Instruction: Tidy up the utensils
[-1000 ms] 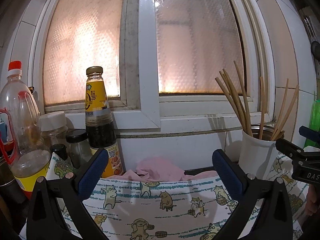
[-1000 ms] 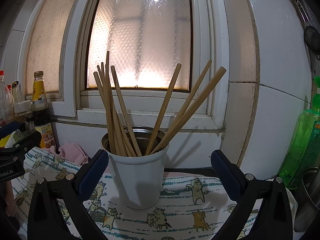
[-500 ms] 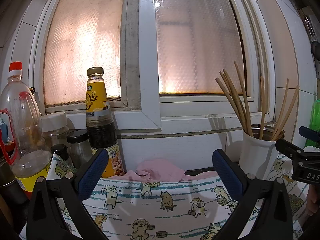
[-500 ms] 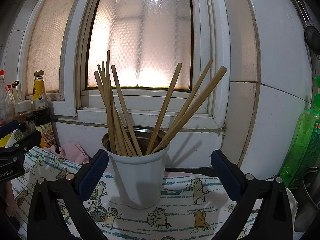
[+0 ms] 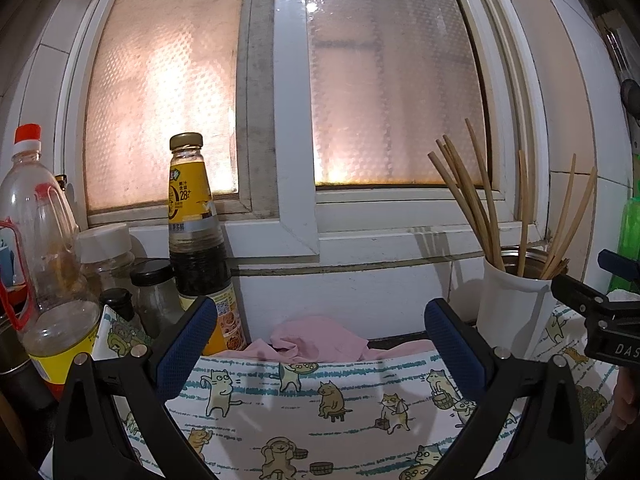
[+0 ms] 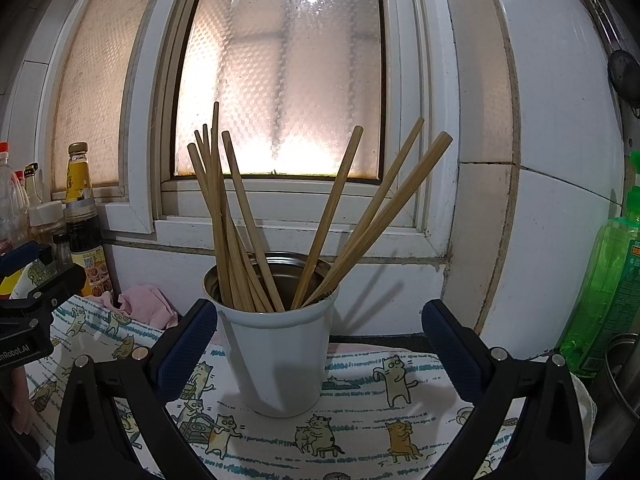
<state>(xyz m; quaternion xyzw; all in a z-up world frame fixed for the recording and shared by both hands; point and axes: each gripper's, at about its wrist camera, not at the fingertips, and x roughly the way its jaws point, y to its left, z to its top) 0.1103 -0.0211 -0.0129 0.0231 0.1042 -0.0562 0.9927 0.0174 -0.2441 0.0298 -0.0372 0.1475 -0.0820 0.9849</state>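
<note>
Cotton cat-print cloth (image 6: 360, 384) carries a smooth white cup (image 6: 276, 356) near its back edge; wooden chopsticks (image 6: 328, 216) stand inside, tips down, fanning upward. My right gripper (image 6: 318, 350) and left gripper (image 5: 320, 342) both gape, empty.

Left gripper view drifting slightly; right view barely changing

In the left wrist view the sauce bottle (image 5: 199, 240) and the red-capped bottle (image 5: 34, 248) are sliding a little rightward and downward in frame compared with a second ago, so the left gripper (image 5: 320, 344) is shifting faintly up and to the left. In the right wrist view the chopsticks (image 6: 280, 220) in the white cup (image 6: 276, 356) are edging up a trace.
</note>
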